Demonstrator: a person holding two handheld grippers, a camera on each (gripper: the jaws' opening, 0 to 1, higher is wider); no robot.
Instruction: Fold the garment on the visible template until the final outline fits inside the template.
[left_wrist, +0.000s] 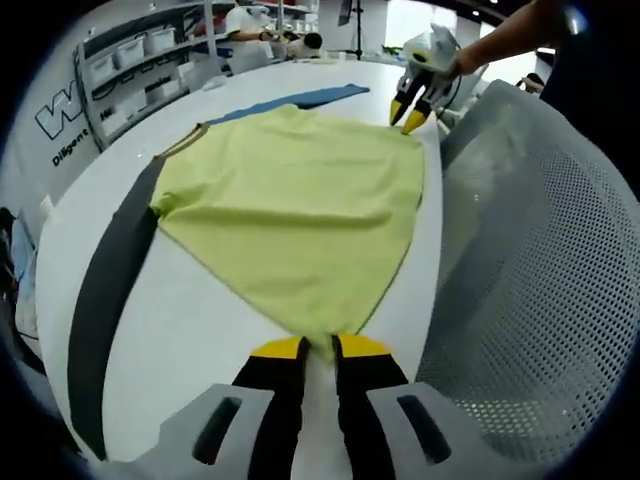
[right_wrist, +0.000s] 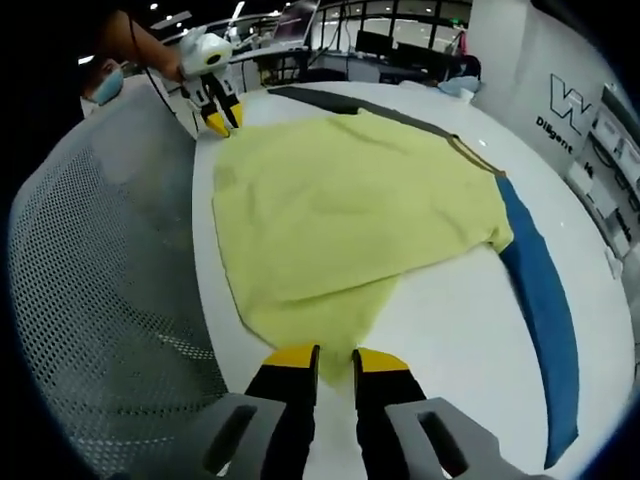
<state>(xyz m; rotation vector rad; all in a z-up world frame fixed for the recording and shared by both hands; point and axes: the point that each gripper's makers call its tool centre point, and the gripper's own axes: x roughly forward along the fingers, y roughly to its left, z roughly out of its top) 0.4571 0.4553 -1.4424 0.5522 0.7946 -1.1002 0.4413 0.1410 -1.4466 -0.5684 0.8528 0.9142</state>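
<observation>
Yellow-green t-shirt (left_wrist: 300, 215) flat on white surface (left_wrist: 190, 330), left claw (left_wrist: 318, 350) and right claw (right_wrist: 334, 362) each pinching a near-edge corner; thin bites could slip on lifting, leaving a crooked fold overhanging the dark template strip (left_wrist: 110, 290).

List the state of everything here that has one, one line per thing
Yellow-green T-shirt: spread flat on the white table, lightly wrinkled, not yet folded.
Left gripper: shut on a shirt corner.
Right gripper: shut on the other near corner.
Dark grey strip: lying flat.
Blue strip: lying flat.
Mesh chair back: upright beside the table.
</observation>
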